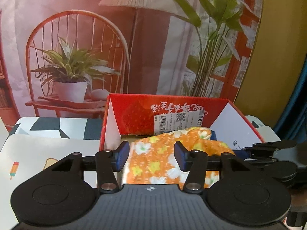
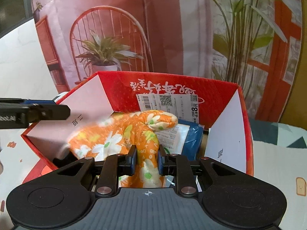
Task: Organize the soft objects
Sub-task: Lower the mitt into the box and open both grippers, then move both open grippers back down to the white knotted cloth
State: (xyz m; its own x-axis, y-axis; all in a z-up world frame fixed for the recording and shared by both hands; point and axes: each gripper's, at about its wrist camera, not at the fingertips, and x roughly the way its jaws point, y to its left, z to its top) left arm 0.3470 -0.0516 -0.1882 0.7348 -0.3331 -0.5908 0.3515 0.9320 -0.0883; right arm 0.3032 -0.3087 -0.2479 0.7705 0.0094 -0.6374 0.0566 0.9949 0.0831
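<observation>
Both wrist views look forward, close over the red box (image 1: 172, 113) (image 2: 172, 84), sharing its interior and backdrop.

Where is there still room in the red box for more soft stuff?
Little. The orange flowered cloth fills the red box's left and middle; a blue packet takes the right. Bare floor shows only in the back-left corner.
</observation>
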